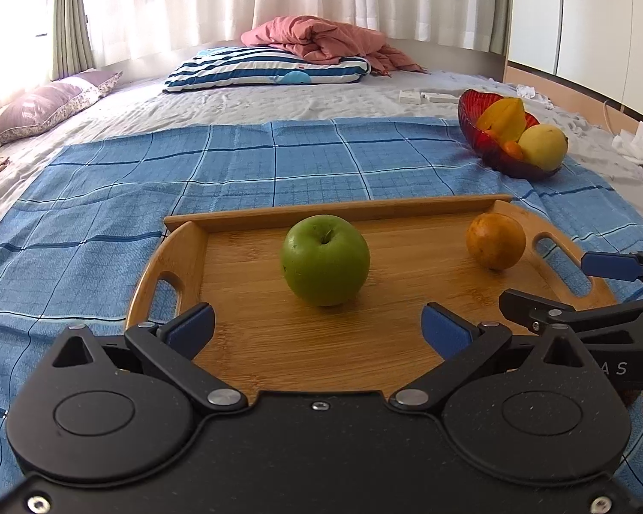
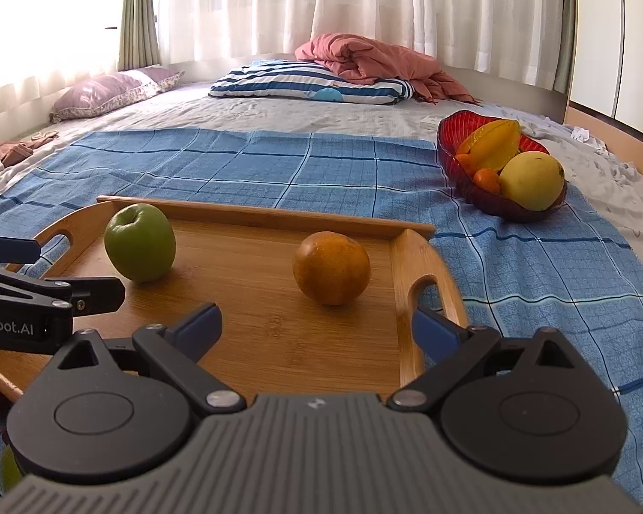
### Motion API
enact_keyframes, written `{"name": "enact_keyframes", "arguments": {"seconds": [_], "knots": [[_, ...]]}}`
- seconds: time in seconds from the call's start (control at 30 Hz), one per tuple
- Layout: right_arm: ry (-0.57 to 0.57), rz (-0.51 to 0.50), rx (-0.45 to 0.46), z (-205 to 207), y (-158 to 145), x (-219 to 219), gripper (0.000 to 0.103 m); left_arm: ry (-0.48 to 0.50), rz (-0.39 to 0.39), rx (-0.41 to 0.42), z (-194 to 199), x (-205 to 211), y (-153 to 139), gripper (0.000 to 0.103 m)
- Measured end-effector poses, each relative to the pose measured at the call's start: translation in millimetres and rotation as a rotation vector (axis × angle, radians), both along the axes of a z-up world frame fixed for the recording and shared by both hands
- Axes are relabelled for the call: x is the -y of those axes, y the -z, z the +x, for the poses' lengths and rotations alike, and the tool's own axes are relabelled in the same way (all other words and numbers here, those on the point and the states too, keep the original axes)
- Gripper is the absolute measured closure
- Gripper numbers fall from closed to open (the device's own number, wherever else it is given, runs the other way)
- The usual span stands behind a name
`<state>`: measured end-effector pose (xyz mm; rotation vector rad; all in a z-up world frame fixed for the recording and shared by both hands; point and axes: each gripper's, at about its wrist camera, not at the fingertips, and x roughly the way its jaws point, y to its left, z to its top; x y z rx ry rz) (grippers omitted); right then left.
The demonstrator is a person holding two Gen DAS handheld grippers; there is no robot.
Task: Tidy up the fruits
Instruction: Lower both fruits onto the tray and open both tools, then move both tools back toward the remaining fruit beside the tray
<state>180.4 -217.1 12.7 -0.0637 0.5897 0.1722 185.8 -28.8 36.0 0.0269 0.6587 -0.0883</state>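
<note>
The blue checked cloth [image 1: 278,158] spreads over the bed beyond both sets of fingers, and on it, right under them, sits the rectangular bamboo tray [image 2: 278,342] with cut-out handles. Off past the tray, to the right of the right gripper's fingers and well apart from them, the red ribbed glass bowl [image 2: 450,137] holds a yellow star fruit [image 2: 493,139], a round yellow fruit [image 2: 531,180] and small orange fruits [image 2: 486,180].

On the tray, the round green apple [image 1: 326,259] stands stem up just ahead of the left gripper [image 1: 317,327], centred between its blue-padded fingers but clear of both pads. The left gripper's jaws are spread wide, released, gripping nothing. The dull orange citrus fruit [image 2: 332,267] rests ahead of the right gripper [image 2: 317,327], nearer its left finger line than its right, also untouched. The right gripper's jaws are likewise wide apart and empty, its right finger [image 2: 435,332] hanging over the tray's right handle. The two grippers sit side by side, the apple and the orange apart on the wood.
</note>
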Motion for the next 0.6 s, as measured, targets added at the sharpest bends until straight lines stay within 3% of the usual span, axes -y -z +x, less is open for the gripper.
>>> {"name": "enact_keyframes", "arguments": {"seconds": [0.37,0.6], "knots": [[0.007,-0.055,0.085,-38,-9,-3,0.0,0.037,-0.022,0.063,-40,-8,-16,0.0],[0.052,-0.067,0.123,-58,-11,-1,0.0,0.055,-0.044,0.059,-62,-15,-15,0.0]]}}
